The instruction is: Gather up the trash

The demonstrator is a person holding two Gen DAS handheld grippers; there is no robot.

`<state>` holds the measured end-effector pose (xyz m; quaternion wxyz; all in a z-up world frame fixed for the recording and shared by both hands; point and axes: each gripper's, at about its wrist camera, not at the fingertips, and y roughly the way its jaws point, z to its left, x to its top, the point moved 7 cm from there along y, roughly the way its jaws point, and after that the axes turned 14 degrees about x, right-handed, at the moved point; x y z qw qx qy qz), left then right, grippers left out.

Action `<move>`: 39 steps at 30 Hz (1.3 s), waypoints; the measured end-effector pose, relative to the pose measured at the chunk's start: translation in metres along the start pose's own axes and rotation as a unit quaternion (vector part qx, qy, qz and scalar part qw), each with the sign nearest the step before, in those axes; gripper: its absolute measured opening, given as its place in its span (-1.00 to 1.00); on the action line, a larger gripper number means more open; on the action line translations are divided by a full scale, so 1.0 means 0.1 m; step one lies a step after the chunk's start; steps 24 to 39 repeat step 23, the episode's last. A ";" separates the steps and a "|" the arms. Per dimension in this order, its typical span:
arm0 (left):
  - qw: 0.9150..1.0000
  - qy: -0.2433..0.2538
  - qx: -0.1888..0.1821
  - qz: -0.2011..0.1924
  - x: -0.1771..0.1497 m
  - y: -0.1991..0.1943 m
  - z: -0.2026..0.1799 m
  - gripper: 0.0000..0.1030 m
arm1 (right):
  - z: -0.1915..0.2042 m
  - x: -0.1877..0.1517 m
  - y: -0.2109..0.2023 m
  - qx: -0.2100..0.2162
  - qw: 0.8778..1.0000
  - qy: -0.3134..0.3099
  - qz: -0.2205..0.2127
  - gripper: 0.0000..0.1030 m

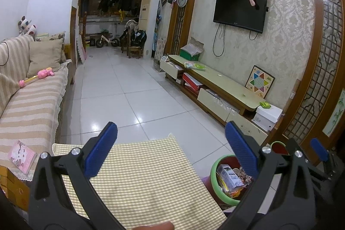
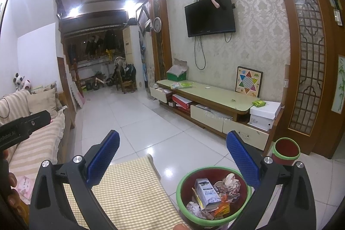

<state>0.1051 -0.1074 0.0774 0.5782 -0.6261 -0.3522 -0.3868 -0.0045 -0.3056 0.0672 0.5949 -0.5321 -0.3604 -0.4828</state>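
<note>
A dark red trash bin with a green rim (image 2: 178,191) stands on the floor to the right of a table under a yellow checked cloth (image 2: 129,186). Inside it lie a small grey-and-white carton (image 2: 207,191), crumpled paper (image 2: 229,181) and bright wrappers. My right gripper (image 2: 172,158) is open and empty, held above the table's edge and the bin. My left gripper (image 1: 171,150) is also open and empty, over the checked cloth (image 1: 140,176). The same bin (image 1: 213,174) shows at lower right in the left wrist view, partly hidden by the gripper's right finger.
A smaller red bin with a green rim (image 2: 285,150) stands beyond the first. A striped sofa (image 1: 32,105) with a pink booklet (image 1: 21,156) runs along the left. A low TV cabinet (image 2: 215,98) and a white box (image 2: 264,113) line the right wall. White tiled floor (image 1: 129,87) lies between.
</note>
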 end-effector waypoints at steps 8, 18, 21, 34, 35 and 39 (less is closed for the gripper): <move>1.000 -0.002 0.001 0.009 -0.06 0.05 -0.01 0.90 | 0.00 -0.06 0.06 0.003 1.000 -0.003 0.011 0.86; 1.000 -0.004 0.006 0.021 -0.16 0.16 0.05 0.90 | 0.03 -0.25 0.27 0.010 0.999 -0.009 0.046 0.86; 0.999 -0.011 0.013 0.038 -0.27 0.26 0.14 0.90 | 0.08 -0.57 0.53 0.019 0.996 -0.009 0.088 0.86; 0.998 -0.022 0.027 0.047 -0.38 0.33 0.27 0.90 | 0.15 -0.98 0.80 0.034 0.989 -0.013 0.143 0.86; 0.998 -0.022 0.027 0.047 -0.38 0.33 0.27 0.90 | 0.15 -0.98 0.80 0.034 0.989 -0.013 0.143 0.86; 0.998 -0.022 0.027 0.047 -0.38 0.33 0.27 0.90 | 0.15 -0.98 0.80 0.034 0.989 -0.013 0.143 0.86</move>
